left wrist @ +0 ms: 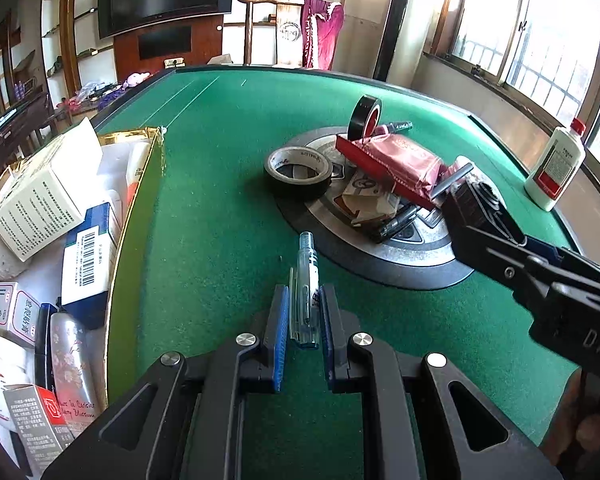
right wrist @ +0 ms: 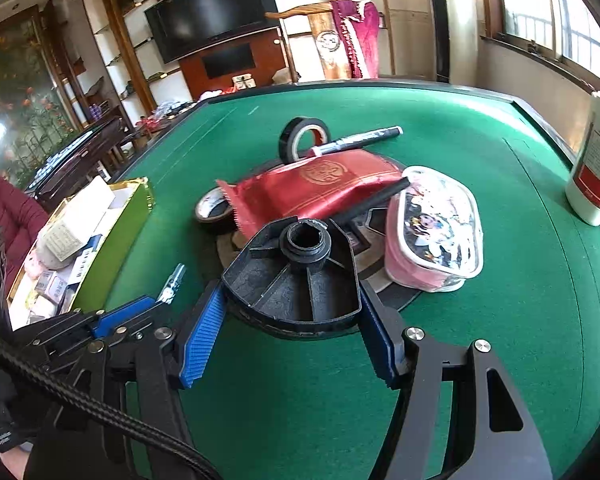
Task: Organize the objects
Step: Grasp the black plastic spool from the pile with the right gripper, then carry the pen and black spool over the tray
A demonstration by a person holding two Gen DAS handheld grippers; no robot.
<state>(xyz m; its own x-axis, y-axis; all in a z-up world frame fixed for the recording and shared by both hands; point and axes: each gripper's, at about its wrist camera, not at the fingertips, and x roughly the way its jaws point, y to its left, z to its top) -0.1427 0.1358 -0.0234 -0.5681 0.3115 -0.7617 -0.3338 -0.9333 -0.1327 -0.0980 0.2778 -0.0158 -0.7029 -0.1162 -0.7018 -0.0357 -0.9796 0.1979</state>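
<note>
Clear pen [left wrist: 306, 300] clamped in left tool [left wrist: 304, 300], black part [right wrist: 296, 280] in right tool [right wrist: 292, 336] (tape rolls [left wrist: 298, 168] beyond)

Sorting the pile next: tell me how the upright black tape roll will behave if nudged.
The black tape roll stands on its edge, so a nudge would probably send it rolling or topple it flat. It leans by the marker, which may shift too. Likely light and stiff.

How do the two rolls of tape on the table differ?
The near tape roll lies flat on the green felt; the far tape roll stands on edge. The near one has a pale, printed inner core; the far one shows a red inner ring. Both are black tape, beside the pile at the table's centre.
</note>
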